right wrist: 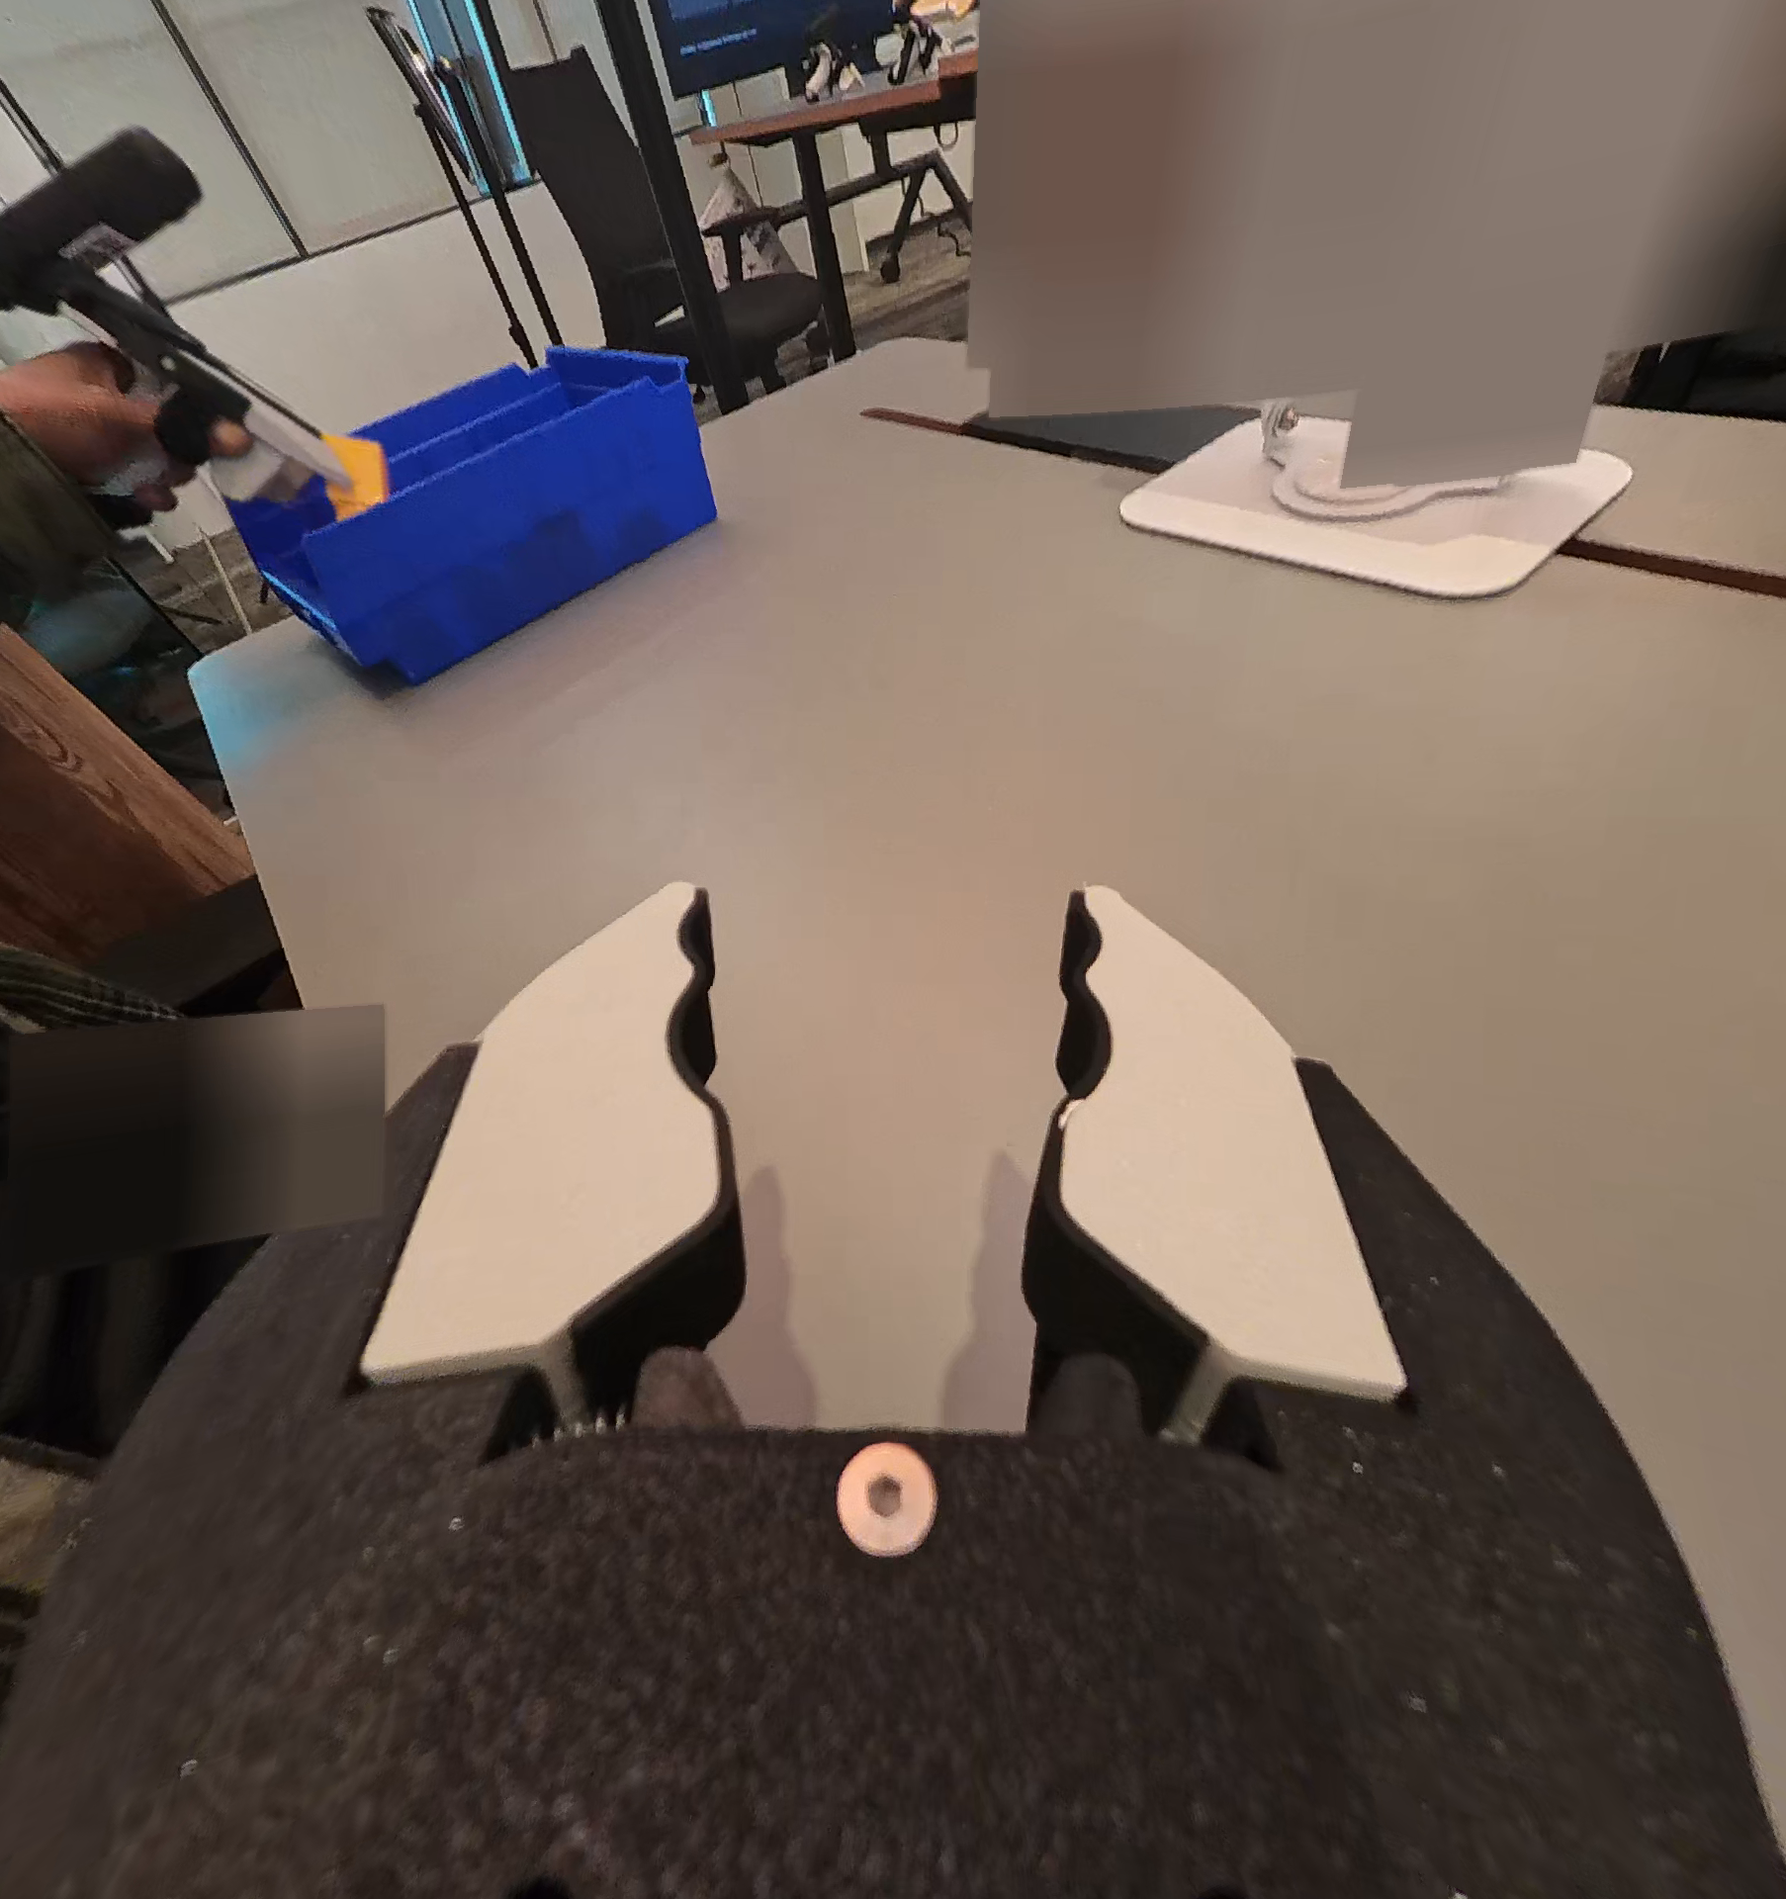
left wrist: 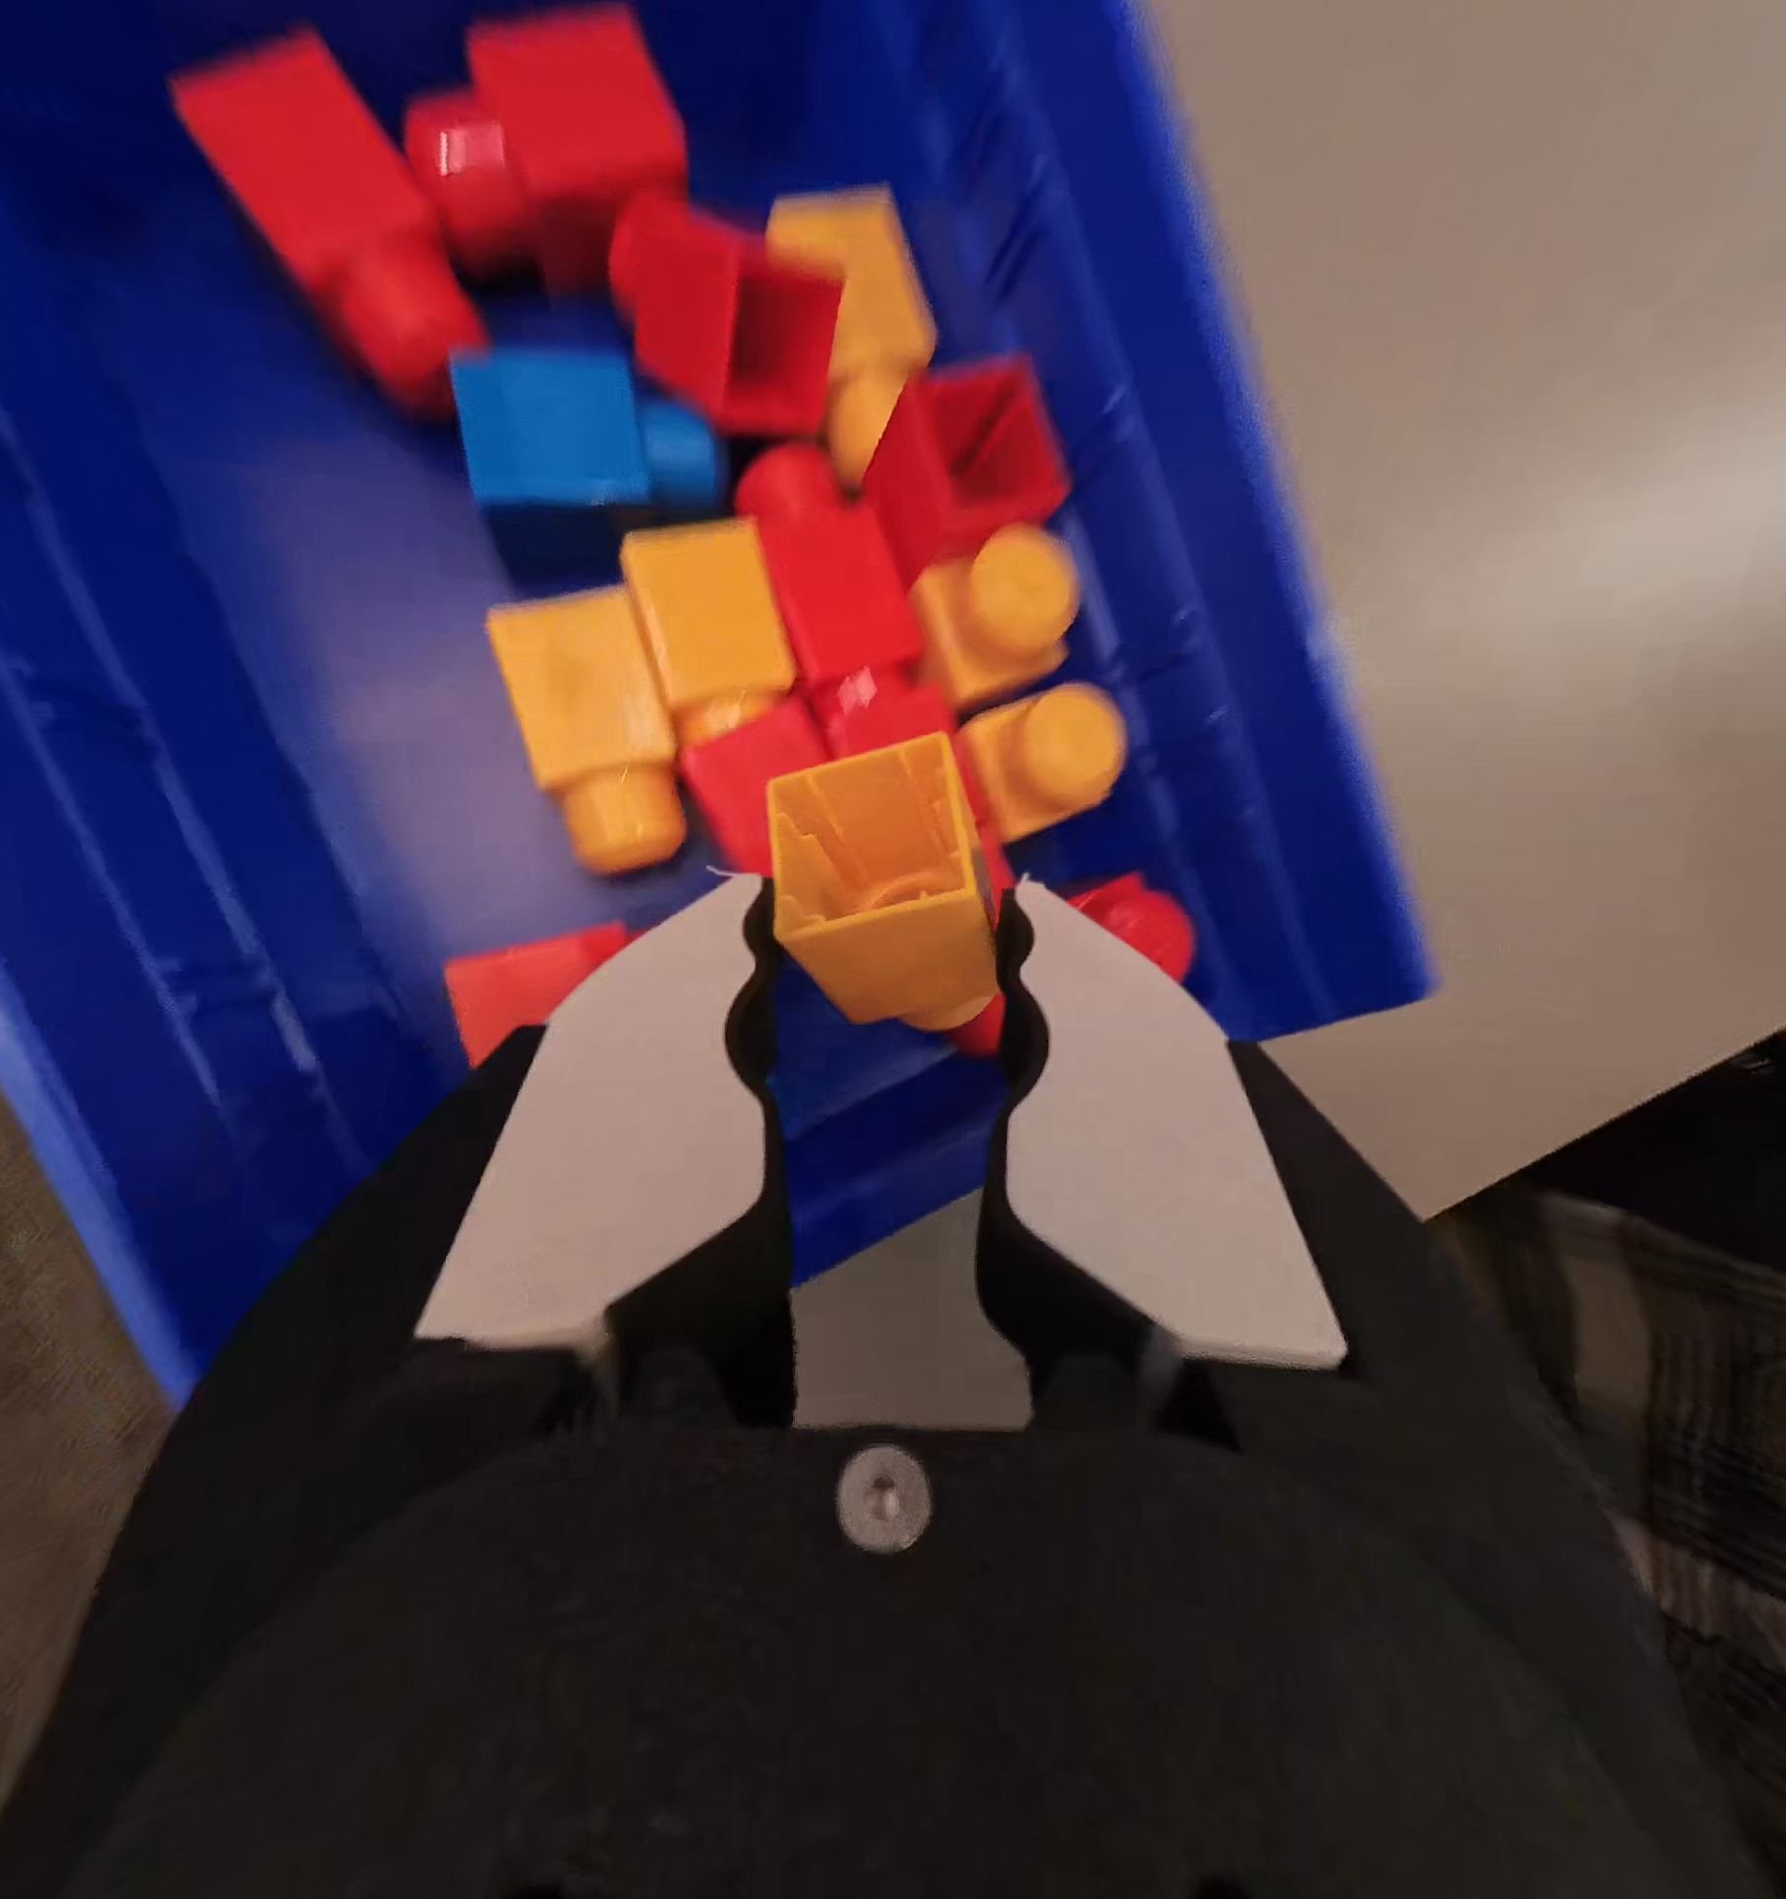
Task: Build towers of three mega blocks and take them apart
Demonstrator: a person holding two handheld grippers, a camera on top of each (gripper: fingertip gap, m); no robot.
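My left gripper [left wrist: 884,904] is shut on a yellow mega block [left wrist: 884,915], held above a blue bin [left wrist: 201,822] with its hollow underside facing the camera. The bin holds several red blocks [left wrist: 838,596], yellow blocks [left wrist: 581,689] and one blue block [left wrist: 550,432] lying loose. In the right wrist view the left gripper [right wrist: 349,478] with the yellow block [right wrist: 360,475] shows over the near end of the blue bin [right wrist: 519,555] at the table's far left. My right gripper [right wrist: 889,915] is open and empty above the grey table [right wrist: 971,740].
A white monitor base [right wrist: 1382,514] stands at the back right of the table. A wooden surface [right wrist: 57,812] lies beyond the table's left edge. A person's hand [right wrist: 77,401] holds the left gripper. Office chairs and desks stand behind. The tips of one gripper are about 60 cm away from the tips of the other.
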